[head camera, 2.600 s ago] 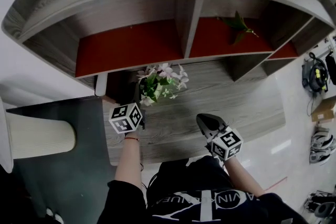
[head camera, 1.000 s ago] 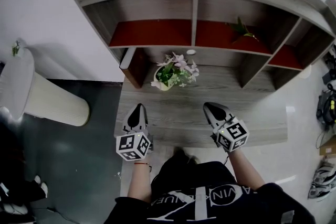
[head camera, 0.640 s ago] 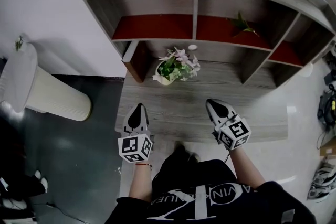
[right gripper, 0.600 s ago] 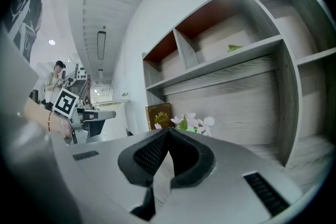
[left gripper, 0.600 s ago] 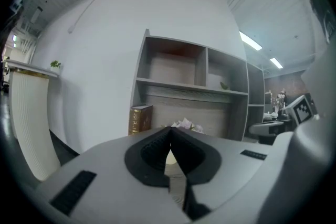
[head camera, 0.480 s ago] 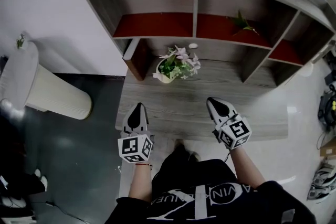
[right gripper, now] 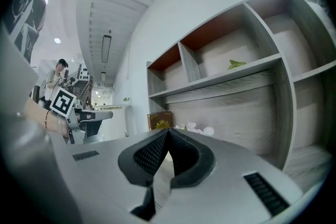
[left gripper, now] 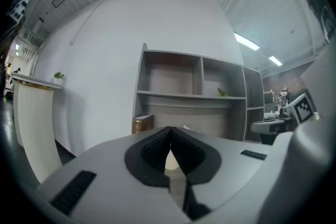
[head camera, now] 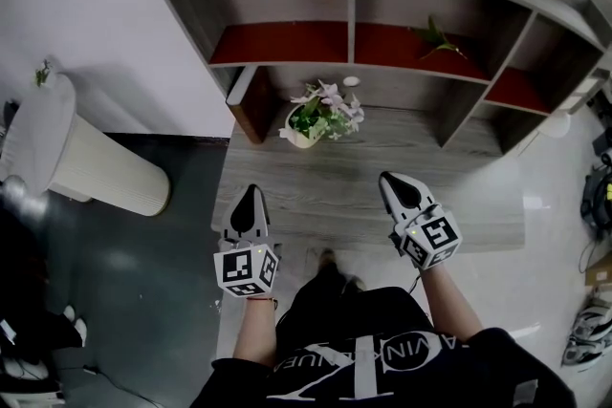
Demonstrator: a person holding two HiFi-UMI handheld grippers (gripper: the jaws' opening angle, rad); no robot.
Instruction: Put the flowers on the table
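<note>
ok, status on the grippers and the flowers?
Left gripper shut, empty; right gripper shut, empty. Flowers upright on the table, below the shelf, apart from both. Nothing in the way.

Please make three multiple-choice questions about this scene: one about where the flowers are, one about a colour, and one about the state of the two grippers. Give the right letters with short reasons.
1. Where do the flowers stand?
A. On the table
B. In an upper compartment
C. On the floor

2. What colour is the lining inside the compartments of the shelf?
A. Blue
B. Red
C. Yellow

3. How are the left gripper and the right gripper?
A. Both wide open
B. The left one shut on the flowers
C. Both shut, holding nothing

Answers:
1 A: the head view shows the flowers on the wooden table, below the compartments.
2 B: the lining shows red in the head view.
3 C: each gripper view shows its jaws together with nothing between them, and both grippers are apart from the flowers.
</note>
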